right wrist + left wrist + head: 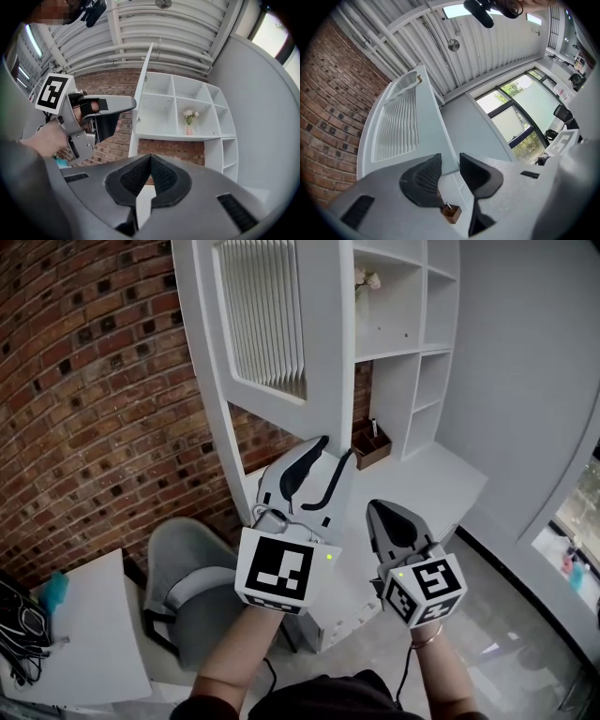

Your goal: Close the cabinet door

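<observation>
The white cabinet door (267, 329), with a ribbed panel in it, stands swung open in front of the white shelf unit (412, 324). My left gripper (333, 448) is raised to the door's lower free edge. Its jaws are open, and in the left gripper view the left gripper (450, 163) has the edge of the door (401, 124) lined up with the gap. The right gripper view shows the left gripper (124, 111) tips right beside the door (140, 98) edge. My right gripper (375, 510) hangs lower right, shut and empty, its jaws pressed together (150, 157).
A brick wall (94, 381) lies behind the door. A grey chair (187, 587) and a white table (80, 638) stand at lower left. A brown box (372, 444) sits on the white desk (431, 479). A vase of flowers (189, 123) is on a shelf.
</observation>
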`<act>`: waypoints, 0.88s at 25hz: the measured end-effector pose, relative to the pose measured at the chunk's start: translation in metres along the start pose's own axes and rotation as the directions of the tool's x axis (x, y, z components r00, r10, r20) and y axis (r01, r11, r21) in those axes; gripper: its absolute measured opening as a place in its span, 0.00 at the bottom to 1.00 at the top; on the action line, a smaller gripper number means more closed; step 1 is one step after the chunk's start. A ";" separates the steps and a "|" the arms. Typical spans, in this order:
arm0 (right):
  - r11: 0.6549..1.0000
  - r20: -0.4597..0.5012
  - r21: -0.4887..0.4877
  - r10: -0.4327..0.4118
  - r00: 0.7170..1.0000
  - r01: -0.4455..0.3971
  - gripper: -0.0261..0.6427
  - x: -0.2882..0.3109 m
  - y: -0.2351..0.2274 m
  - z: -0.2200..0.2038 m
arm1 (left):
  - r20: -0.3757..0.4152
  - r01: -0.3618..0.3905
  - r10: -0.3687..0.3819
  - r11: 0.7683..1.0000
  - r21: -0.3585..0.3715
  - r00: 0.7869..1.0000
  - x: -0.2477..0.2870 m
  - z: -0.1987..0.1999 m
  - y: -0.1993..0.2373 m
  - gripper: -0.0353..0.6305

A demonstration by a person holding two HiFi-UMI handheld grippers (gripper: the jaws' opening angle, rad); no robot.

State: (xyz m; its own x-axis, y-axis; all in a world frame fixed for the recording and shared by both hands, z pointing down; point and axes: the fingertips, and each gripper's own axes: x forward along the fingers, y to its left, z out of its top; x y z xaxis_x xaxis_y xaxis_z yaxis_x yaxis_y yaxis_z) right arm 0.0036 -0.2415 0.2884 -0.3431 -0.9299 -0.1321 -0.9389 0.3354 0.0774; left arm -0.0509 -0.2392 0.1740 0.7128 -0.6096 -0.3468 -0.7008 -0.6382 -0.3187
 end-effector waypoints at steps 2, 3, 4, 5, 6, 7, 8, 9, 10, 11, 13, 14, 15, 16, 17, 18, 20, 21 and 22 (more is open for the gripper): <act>1.000 -0.005 0.001 -0.009 1.000 0.009 0.04 0.000 -0.004 -0.002 | -0.005 -0.002 0.002 1.000 0.004 1.000 0.005 -0.002 -0.002 0.21; 1.000 -0.007 0.000 -0.011 1.000 0.011 0.04 0.000 -0.006 -0.002 | -0.008 -0.005 0.005 1.000 0.006 1.000 0.007 -0.003 -0.002 0.21; 1.000 -0.006 -0.002 -0.010 1.000 0.010 0.04 0.001 -0.008 -0.001 | -0.011 -0.007 0.007 1.000 0.008 1.000 0.010 -0.004 -0.003 0.21; 1.000 -0.004 -0.003 -0.009 1.000 0.009 0.04 0.002 -0.011 0.000 | -0.013 -0.009 0.009 1.000 0.010 1.000 0.013 -0.004 -0.003 0.21; 1.000 -0.001 -0.002 -0.008 1.000 0.008 0.04 0.004 -0.014 0.000 | -0.016 -0.011 0.011 1.000 0.012 1.000 0.016 -0.005 -0.003 0.21; 1.000 0.000 0.001 -0.006 1.000 0.006 0.04 0.005 -0.017 0.001 | -0.020 -0.014 0.014 1.000 0.014 1.000 0.019 -0.007 -0.003 0.21; 1.000 0.000 0.006 -0.004 1.000 0.004 0.04 0.006 -0.020 0.001 | -0.024 -0.017 0.018 1.000 0.016 1.000 0.022 -0.008 -0.004 0.21; 1.000 -0.001 0.011 0.000 1.000 0.000 0.04 0.007 -0.024 0.000 | -0.029 -0.022 0.022 1.000 0.017 0.999 0.025 -0.009 -0.005 0.21; 1.000 -0.004 0.015 0.004 1.000 -0.004 0.04 0.007 -0.028 -0.001 | -0.033 -0.027 0.027 0.999 0.017 0.999 0.029 -0.010 -0.006 0.21; 1.000 -0.007 0.020 0.010 1.000 -0.009 0.04 0.008 -0.032 -0.001 | -0.037 -0.033 0.033 0.999 0.017 0.999 0.032 -0.011 -0.007 0.21; 0.999 -0.011 0.028 0.019 1.000 -0.019 0.04 0.010 -0.041 -0.003 | -0.046 -0.047 0.048 0.999 0.018 0.998 0.040 -0.013 -0.008 0.21; 0.999 -0.012 0.032 0.024 1.000 -0.024 0.04 0.011 -0.046 -0.004 | -0.050 -0.054 0.055 0.998 0.019 0.997 0.043 -0.015 -0.009 0.21; 0.999 -0.013 0.036 0.029 0.999 -0.029 0.04 0.012 -0.050 -0.005 | -0.055 -0.062 0.063 0.998 0.022 0.996 0.047 -0.016 -0.008 0.21; 0.999 -0.014 0.039 0.035 0.999 -0.034 0.04 0.014 -0.053 -0.006 | -0.060 -0.071 0.072 0.997 0.025 0.996 0.050 -0.018 -0.008 0.21; 0.998 -0.016 0.041 0.041 0.999 -0.040 0.04 0.016 -0.057 -0.007 | -0.065 -0.080 0.082 0.996 0.028 0.995 0.054 -0.019 -0.008 0.21; 0.998 -0.018 0.042 0.047 0.999 -0.047 0.04 0.018 -0.061 -0.008 | -0.070 -0.090 0.092 0.996 0.030 0.993 0.058 -0.020 -0.007 0.21; 0.997 -0.021 0.046 0.060 0.998 -0.059 0.04 0.021 -0.070 -0.010 | -0.080 -0.107 0.109 0.994 0.034 0.991 0.066 -0.023 -0.007 0.21; 0.997 -0.022 0.050 0.067 0.997 -0.066 0.04 0.023 -0.074 -0.010 | -0.084 -0.115 0.117 0.993 0.034 0.990 0.071 -0.025 -0.007 0.21; 0.996 -0.024 0.053 0.075 0.997 -0.074 0.04 0.024 -0.078 -0.011 | -0.089 -0.123 0.125 0.992 0.034 0.988 0.075 -0.027 -0.007 0.21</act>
State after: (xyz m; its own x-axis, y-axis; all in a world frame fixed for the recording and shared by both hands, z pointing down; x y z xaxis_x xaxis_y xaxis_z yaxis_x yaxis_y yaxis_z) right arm 0.0690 -0.2920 0.2905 -0.4118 -0.9055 -0.1023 -0.9112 0.4105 0.0341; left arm 0.0085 -0.2936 0.1741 0.6189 -0.7242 -0.3041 -0.7835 -0.5421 -0.3036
